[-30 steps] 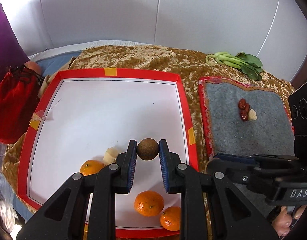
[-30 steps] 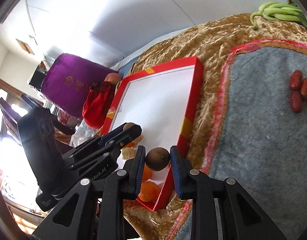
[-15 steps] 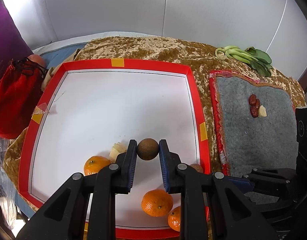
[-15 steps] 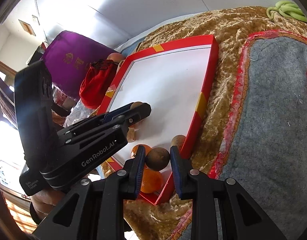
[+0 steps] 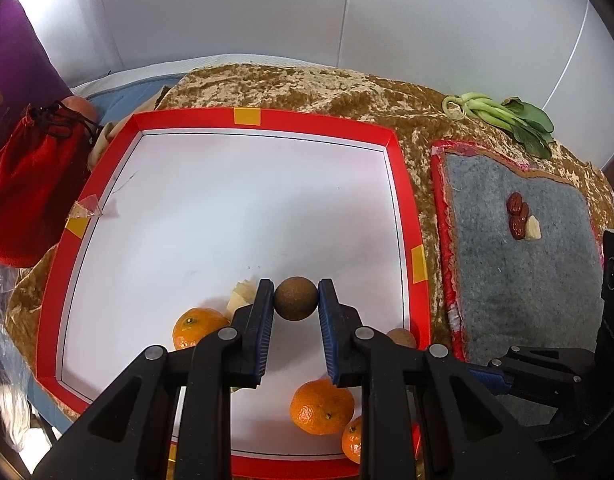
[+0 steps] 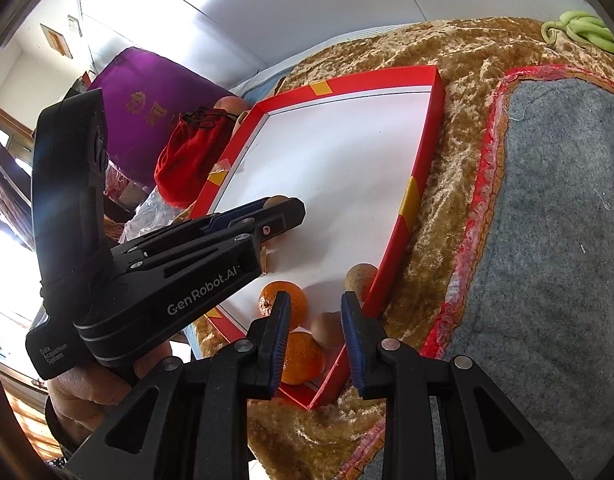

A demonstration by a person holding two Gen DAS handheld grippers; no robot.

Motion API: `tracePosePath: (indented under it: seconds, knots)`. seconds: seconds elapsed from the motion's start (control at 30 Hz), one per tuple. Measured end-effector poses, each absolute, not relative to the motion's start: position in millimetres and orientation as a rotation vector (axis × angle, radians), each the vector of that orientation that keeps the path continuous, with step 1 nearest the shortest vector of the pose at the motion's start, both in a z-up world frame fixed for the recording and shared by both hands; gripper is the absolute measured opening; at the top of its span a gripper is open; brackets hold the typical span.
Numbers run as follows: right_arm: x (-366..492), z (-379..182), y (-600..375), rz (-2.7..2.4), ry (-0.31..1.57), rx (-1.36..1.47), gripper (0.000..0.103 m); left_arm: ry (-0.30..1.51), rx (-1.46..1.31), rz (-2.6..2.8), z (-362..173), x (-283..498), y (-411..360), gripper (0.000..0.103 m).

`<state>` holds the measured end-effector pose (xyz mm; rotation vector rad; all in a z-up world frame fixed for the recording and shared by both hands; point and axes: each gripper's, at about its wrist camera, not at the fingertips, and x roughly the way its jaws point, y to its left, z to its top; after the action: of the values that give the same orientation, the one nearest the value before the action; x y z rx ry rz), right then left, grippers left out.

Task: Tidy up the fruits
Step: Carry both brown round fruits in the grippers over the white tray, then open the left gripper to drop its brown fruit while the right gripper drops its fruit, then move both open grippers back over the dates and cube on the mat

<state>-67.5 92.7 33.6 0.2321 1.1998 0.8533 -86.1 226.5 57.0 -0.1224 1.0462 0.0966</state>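
My left gripper (image 5: 296, 298) is shut on a round brown fruit (image 5: 296, 298) and holds it above the near part of the red-rimmed white tray (image 5: 251, 120). Three oranges lie in the tray, one (image 5: 197, 326) at the left, two (image 5: 321, 406) near the front. A pale peeled piece (image 5: 241, 300) lies by the left finger. My right gripper (image 6: 313, 318) is open over the tray's near right corner. A brown fruit (image 6: 326, 329) sits loose between its fingers, and another brown fruit (image 6: 359, 278) lies by the tray's rim.
A grey felt mat (image 5: 519, 264) on the right holds red dates (image 5: 517, 214) and a pale piece. Green bok choy (image 5: 507, 118) lies at the back right. A red pouch (image 5: 31, 184) and a purple bag (image 6: 147, 120) stand left of the tray.
My right gripper has opened and let go of its brown fruit, which now sits low in the tray's corner. The left gripper has kept its brown fruit and shifted slightly.
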Motion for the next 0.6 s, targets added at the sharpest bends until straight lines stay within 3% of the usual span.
tracePosePath:
  seconds: [0.23,0.27,0.37,0.6]
  knots:
    - [-63,40,80,0.845,1.182,0.272,0.029,1.039,-0.130,0.116,59,-86,227,0.021]
    - [-62,41,77,0.840,1.175,0.279,0.029,1.033,-0.122,0.118,60,-85,225,0.023]
    - [-59,46,68,0.831,1.160,0.298,0.029,1.008,-0.096,0.121,64,-85,219,0.044]
    - [-44,57,25,0.769,1.127,0.384,0.029,0.949,-0.051,0.070,75,-82,193,0.050]
